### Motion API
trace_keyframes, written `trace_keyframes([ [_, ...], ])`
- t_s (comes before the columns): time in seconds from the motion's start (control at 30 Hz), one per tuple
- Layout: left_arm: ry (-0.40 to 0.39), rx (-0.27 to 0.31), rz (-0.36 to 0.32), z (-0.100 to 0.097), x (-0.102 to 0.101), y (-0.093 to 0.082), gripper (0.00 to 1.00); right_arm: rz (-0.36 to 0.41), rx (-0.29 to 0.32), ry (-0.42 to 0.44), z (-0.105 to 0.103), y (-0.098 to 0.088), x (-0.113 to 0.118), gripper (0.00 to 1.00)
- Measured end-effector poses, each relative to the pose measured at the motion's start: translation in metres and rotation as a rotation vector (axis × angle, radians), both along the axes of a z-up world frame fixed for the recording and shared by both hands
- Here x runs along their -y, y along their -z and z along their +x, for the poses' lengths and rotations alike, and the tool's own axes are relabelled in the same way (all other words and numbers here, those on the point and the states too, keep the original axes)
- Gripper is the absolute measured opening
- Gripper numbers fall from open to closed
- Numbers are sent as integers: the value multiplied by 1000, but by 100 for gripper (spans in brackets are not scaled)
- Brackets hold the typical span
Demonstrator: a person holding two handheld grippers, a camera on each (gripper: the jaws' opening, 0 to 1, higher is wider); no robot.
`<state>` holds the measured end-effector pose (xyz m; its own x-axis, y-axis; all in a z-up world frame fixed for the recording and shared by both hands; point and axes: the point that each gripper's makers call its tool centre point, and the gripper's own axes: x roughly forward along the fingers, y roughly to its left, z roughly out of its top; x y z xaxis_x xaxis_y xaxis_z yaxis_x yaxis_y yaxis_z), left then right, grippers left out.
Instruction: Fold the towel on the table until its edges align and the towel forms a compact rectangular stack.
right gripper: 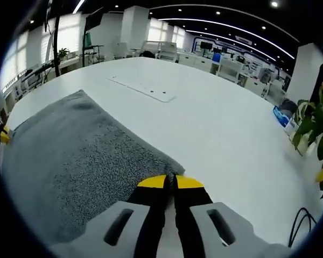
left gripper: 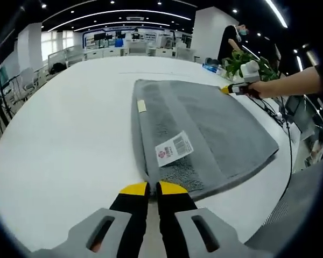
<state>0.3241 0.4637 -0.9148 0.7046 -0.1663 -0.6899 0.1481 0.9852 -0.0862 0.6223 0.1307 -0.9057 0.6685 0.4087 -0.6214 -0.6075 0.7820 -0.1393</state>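
A broad white bench [left gripper: 70, 134] takes up most of the room in front of me, and the grey towel [left gripper: 215, 129] lies flat on it, off to the right in the left gripper view. The towel is already doubled over once: a narrower band of cloth runs along its left edge, lying on top of the wider layer. Its long axis runs away from the left gripper, from the near corner by the yellow tips out toward the far side of the bench, so the short ends face near and far. In the right gripper view the same towel [right gripper: 70, 156] spreads to the left and below, one corner pointing toward the gripper.

The left gripper [left gripper: 149, 189] sits at the near corner of the towel with its fingers pressed together on the cloth edge, pinching it. The right gripper [right gripper: 170, 181] has its fingers closed as well, nipping the corner of the towel at the opposite far end; in the left gripper view it shows small at the far right corner [left gripper: 232, 89], held by a person's arm [left gripper: 290, 83].

A leafy green plant [left gripper: 247, 62] stands beyond the towel's far end. A black cable [left gripper: 288, 145] trails across the bench on the right. A white label with a barcode [left gripper: 174, 148] lies on the folded band, and a smaller pale tag [left gripper: 142, 106] sits farther along it.
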Motion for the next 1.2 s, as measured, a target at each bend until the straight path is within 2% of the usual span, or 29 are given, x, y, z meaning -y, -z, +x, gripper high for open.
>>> trace_keyframes([
  [0.23,-37,17,11,1,1,1,7,34,-2,-4,11,4,3,2],
  [0.33,-75,5,-73,3,6,0,7,111,-49,67,16,7,7,2],
  [0.5,-78,-4,-63,4,-2,1,11,121,-71,84,23,10,5,3],
  [0.6,-91,51,-81,14,1,-5,15,212,-99,141,22,11,7,3],
  [0.67,-73,70,-69,19,7,-11,18,231,-101,151,20,10,9,4],
  [0.77,-14,83,-33,26,21,-20,23,228,-90,146,16,8,8,6],
  [0.83,10,85,-13,30,28,-21,31,228,-89,148,14,6,8,7],
  [0.93,80,101,38,36,52,-29,40,256,-82,162,16,-2,6,9],
  [1.0,113,111,42,37,66,-34,41,252,-78,148,17,-1,5,10],
  [1.1,202,138,23,40,103,-45,41,258,-73,122,11,-7,0,11],
  [1.2,279,137,16,37,134,-44,41,275,-87,117,8,-8,-3,13],
])
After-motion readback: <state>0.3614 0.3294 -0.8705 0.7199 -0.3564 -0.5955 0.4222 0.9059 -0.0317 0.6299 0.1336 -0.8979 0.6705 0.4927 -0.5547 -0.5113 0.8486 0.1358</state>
